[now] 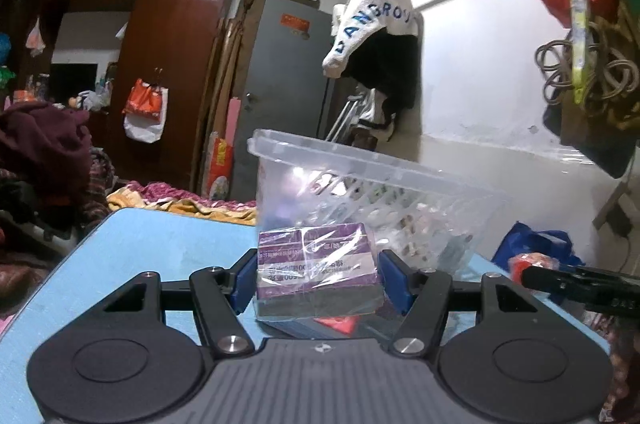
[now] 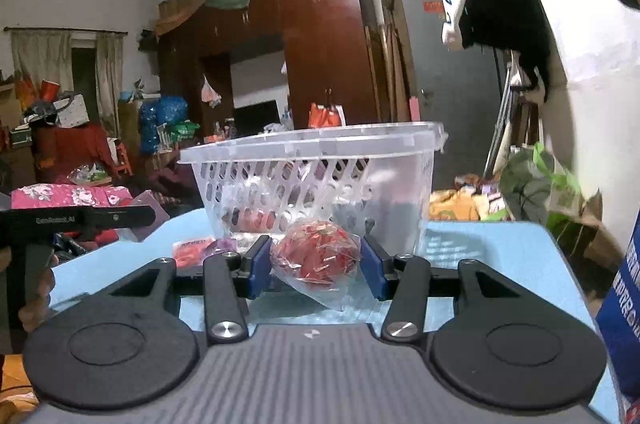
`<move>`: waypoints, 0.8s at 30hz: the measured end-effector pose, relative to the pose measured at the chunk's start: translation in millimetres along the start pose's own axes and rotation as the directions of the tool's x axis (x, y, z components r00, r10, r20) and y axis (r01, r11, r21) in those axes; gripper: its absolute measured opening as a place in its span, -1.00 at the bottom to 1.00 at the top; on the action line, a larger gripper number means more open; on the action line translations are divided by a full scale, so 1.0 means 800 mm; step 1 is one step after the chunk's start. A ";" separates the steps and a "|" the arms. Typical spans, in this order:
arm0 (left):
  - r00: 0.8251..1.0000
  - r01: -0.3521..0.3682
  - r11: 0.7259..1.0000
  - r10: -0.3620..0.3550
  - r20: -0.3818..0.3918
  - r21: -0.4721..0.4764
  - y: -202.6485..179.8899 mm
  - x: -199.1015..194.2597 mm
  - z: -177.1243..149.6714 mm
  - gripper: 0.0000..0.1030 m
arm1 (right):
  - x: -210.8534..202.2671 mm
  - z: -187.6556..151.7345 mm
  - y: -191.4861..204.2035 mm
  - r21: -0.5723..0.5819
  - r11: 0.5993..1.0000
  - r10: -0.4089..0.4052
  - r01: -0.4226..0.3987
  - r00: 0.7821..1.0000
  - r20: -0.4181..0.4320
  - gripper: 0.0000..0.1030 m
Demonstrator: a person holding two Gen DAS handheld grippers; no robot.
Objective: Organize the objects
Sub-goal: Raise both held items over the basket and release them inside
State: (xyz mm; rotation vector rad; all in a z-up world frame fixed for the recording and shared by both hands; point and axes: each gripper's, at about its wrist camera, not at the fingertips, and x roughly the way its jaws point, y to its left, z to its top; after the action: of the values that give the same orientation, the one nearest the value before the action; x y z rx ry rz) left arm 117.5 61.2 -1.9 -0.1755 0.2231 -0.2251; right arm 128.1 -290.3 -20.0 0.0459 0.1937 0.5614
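My left gripper (image 1: 318, 276) is shut on a purple box wrapped in clear plastic (image 1: 318, 264), held just above the blue table (image 1: 152, 244). A clear plastic basket (image 1: 360, 184) stands right behind it. My right gripper (image 2: 314, 262) is shut on a clear bag of small red items (image 2: 316, 256), in front of the same basket (image 2: 312, 176). The left gripper's body shows at the left of the right wrist view (image 2: 80, 220). The right gripper's body shows at the right of the left wrist view (image 1: 580, 284).
A red packet (image 2: 192, 248) and a purple item (image 2: 224, 244) lie on the table left of the basket. A red item (image 1: 336, 324) lies under the purple box. A blue printed bag (image 2: 624, 304) stands at the right. Bedding and clutter surround the table.
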 end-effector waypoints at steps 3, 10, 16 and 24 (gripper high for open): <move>1.000 0.000 1.000 0.000 0.007 0.019 -0.004 -0.005 -0.002 0.29 | -0.003 0.000 0.001 0.002 1.000 -0.008 0.008 1.000 0.014 0.00; 0.999 0.012 0.999 -0.014 0.049 0.040 -0.010 -0.025 0.003 0.29 | -0.019 0.004 0.004 0.013 0.999 -0.051 0.050 0.994 0.098 -0.01; 0.994 0.048 0.998 -0.051 0.095 0.036 -0.012 -0.016 0.076 0.29 | -0.029 0.081 0.017 -0.078 0.996 -0.033 0.052 0.974 0.224 -0.01; 1.000 0.026 1.000 -0.026 0.007 0.004 -0.030 0.089 0.162 0.31 | 0.095 0.155 0.027 -0.232 0.964 -0.119 0.129 0.991 0.059 0.01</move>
State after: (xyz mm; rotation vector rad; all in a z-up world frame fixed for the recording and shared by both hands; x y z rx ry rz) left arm 211.3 39.9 113.1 -0.1755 0.2139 -0.2509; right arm 203.9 -230.3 91.1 -0.1828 0.0847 0.4545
